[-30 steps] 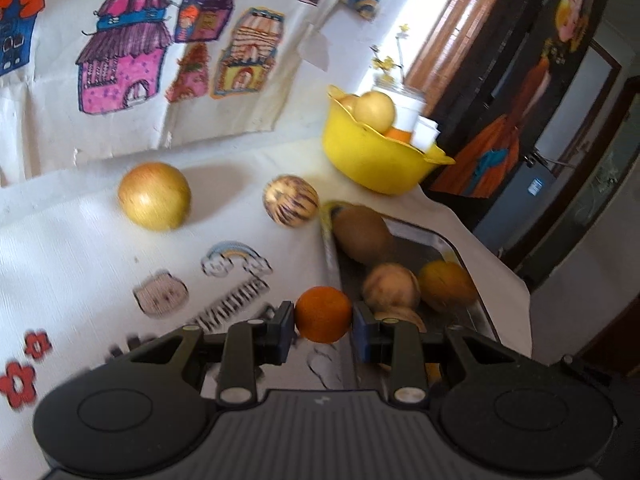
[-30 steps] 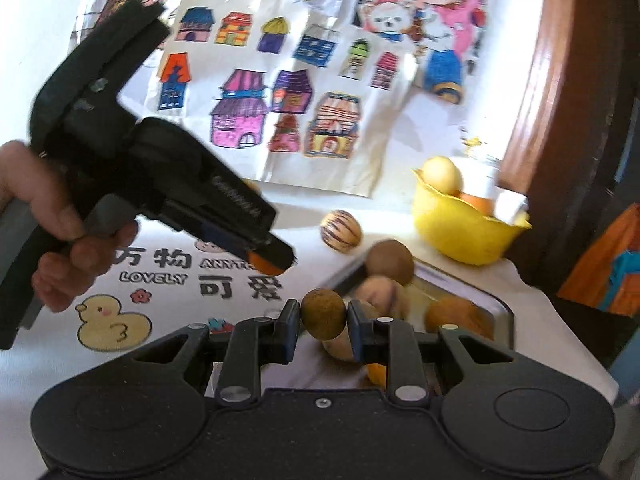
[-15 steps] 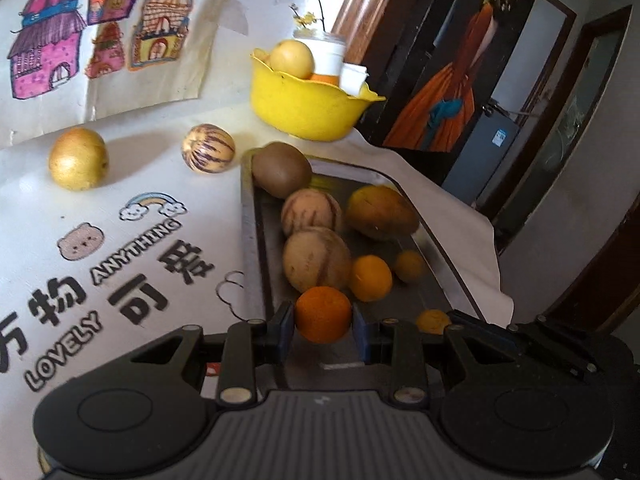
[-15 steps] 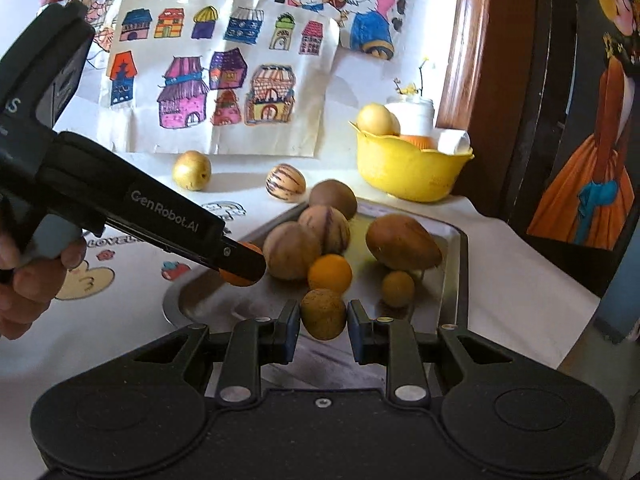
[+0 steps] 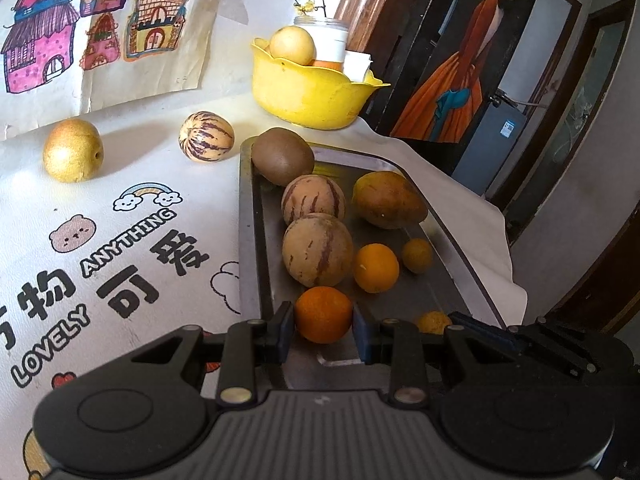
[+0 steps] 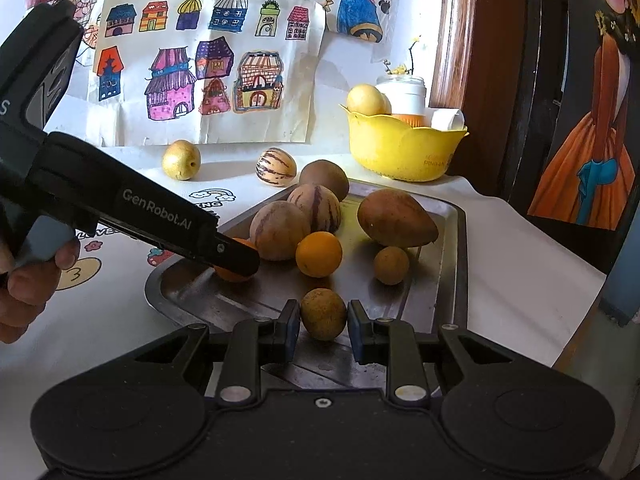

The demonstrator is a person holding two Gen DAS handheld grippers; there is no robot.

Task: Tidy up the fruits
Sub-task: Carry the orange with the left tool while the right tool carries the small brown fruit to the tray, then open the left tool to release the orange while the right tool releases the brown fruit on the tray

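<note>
On the left side of the printed tablecloth (image 5: pixel 120 208), outside the tray, lay a golden pear (image 5: pixel 73 149) and, near it, a striped melon (image 5: pixel 206 136); both were well apart from the grippers. Further right, the metal tray (image 5: pixel 250 216) already carried a kiwi (image 5: pixel 282 156), two more striped melons, a mango (image 5: pixel 388 199) and some small citrus. Low over the near end of this tray, the left gripper (image 5: pixel 323 326) was clamped on an orange (image 5: pixel 323 314), its two pads pressing the fruit on opposite sides at about its widest part. To the right of it, the right gripper (image 6: pixel 323 326) was closed in the same way on a small brown round fruit (image 6: pixel 322 313), also above the near edge of the tray. Behind the tray stood a yellow bowl (image 6: pixel 400 148) with more fruit inside. I judge that both held fruits were light and firm, but round and rather smooth, so they could roll or slip out if pinched off-centre; taking them across the middle looked the safest. The mango and the melons seemed heavier and wider, and the kiwi softer, so these would need a gentler squeeze.
</note>
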